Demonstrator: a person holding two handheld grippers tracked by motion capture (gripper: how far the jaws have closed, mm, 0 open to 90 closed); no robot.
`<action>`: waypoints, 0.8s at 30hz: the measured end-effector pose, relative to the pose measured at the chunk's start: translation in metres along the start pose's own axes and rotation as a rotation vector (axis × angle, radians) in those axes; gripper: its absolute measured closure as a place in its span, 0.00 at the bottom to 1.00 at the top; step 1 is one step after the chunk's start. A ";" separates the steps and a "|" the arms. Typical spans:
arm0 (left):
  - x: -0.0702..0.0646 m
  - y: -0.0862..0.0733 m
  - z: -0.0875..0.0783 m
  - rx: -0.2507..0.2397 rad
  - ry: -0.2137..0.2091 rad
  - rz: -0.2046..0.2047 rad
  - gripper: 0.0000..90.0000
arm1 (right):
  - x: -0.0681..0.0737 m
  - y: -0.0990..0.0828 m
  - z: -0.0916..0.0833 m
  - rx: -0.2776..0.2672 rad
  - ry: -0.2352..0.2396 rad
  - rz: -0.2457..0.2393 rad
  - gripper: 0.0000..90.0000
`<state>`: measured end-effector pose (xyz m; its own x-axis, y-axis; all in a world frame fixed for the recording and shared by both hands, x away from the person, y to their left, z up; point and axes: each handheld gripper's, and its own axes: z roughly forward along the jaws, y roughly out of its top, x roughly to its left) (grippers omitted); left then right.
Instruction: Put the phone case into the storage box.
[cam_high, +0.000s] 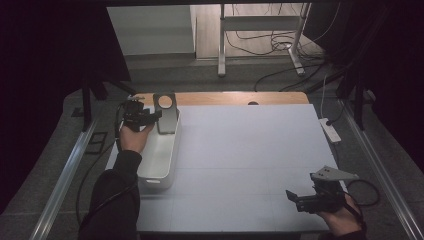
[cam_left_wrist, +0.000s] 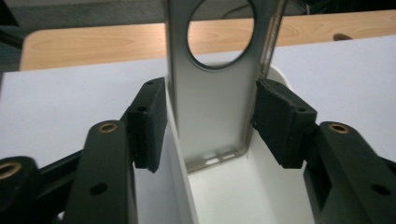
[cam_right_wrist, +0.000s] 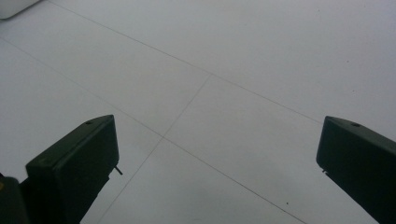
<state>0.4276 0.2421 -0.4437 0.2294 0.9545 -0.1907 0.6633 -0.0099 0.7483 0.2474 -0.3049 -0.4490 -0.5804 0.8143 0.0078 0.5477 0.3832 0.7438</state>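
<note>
White bin: at the white table's left edge, broad bare surface to its right. Grey phone case: upright against the bin's far end. Left gripper: jaws apart, flanking the case, pads just beside its edges, not pressing. Right gripper: near front right corner, jaws wide apart over bare table.

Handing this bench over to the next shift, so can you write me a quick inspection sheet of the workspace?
Surface: white table top, wooden strip at its far edge.
Job's things: grey metal plate with a round hole stands upright at the far end of the white bin.
Clutter: nothing seen.
Grippers: left claw straddles the plate, pads just clear of its edges; right claw open above bare table.
Cables: one trails from each claw; more on the floor beyond.
Surroundings: power strip at the right edge, metal stand behind.
</note>
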 end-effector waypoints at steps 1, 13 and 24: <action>0.000 0.000 0.000 0.000 -0.004 0.002 0.49 | 0.000 0.000 0.000 0.001 0.000 0.002 0.00; -0.003 -0.002 -0.014 -0.013 -0.071 0.029 0.39 | 0.000 -0.001 -0.001 0.009 0.003 0.011 0.00; -0.012 -0.004 -0.027 -0.019 -0.113 0.102 0.26 | 0.000 -0.008 -0.007 0.021 -0.012 0.031 0.00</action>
<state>0.4030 0.2390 -0.4269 0.3745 0.9090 -0.1830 0.6192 -0.0983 0.7790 0.2390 -0.3112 -0.4510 -0.5561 0.8308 0.0227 0.5775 0.3667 0.7294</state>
